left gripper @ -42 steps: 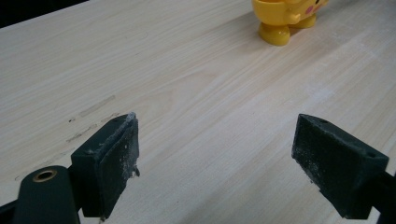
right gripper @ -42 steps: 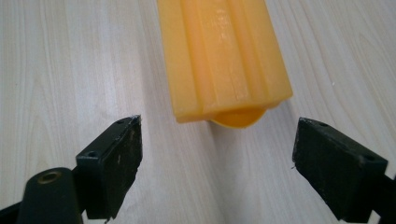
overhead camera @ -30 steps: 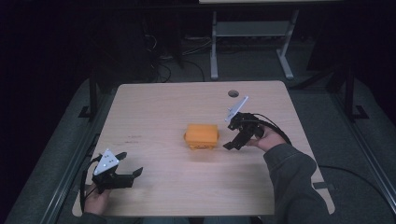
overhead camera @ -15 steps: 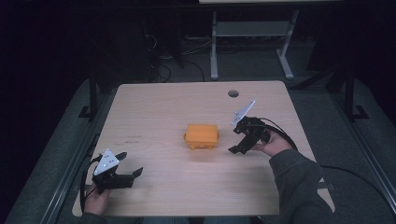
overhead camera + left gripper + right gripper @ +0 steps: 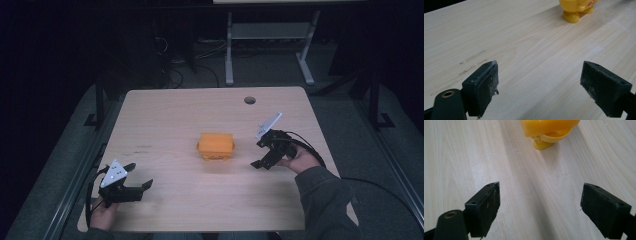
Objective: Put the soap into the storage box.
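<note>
Yellow-orange toy [image 5: 216, 146]: stands near the middle of the pale wooden desk [image 5: 170, 115], touching neither gripper.

Right gripper [image 5: 263, 155]: held just right of the toy, jaws wide apart and empty, pointed toward it. In the right gripper view the toy [image 5: 549, 131] lies ahead of the jaws, beyond their tips.

Left gripper [image 5: 138, 176]: near the front left corner of the desk, well apart from the toy, jaws wide apart and empty.

Toy [image 5: 577, 8] in both gripper views is cut off by the top edge; its full shape cannot be made out.
</note>
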`<state>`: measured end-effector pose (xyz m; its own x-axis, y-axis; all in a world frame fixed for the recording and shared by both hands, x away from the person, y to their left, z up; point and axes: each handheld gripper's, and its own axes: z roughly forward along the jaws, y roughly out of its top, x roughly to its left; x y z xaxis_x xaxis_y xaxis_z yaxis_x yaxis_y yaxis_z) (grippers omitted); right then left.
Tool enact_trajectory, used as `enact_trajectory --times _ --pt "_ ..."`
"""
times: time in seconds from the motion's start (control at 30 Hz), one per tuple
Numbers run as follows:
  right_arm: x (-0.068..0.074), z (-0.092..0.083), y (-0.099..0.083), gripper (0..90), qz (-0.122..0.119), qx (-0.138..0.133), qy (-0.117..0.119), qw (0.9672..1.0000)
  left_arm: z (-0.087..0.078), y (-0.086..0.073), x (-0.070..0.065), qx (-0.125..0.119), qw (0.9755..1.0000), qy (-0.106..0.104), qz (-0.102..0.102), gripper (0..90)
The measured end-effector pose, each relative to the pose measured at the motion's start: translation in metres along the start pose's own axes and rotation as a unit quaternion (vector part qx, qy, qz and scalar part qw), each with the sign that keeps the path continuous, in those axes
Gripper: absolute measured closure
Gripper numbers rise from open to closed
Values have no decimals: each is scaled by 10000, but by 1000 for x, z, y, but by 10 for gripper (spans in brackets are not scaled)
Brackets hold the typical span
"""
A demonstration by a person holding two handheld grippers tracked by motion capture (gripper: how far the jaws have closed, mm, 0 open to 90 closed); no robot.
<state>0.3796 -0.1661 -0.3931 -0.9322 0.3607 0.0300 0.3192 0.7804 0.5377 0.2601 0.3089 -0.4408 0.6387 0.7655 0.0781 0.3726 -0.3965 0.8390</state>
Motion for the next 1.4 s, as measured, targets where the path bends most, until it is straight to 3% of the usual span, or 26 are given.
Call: enact_trajectory --times 0.33,1.4 --pt "8 -5 -14 156 42 -104 -22 9999 0 0 0 9 10000 -8 -3 143" --pt "36 -5 -60 156 240 -55 -198 9995 1 0 -1 10 10000 -35 28 143"
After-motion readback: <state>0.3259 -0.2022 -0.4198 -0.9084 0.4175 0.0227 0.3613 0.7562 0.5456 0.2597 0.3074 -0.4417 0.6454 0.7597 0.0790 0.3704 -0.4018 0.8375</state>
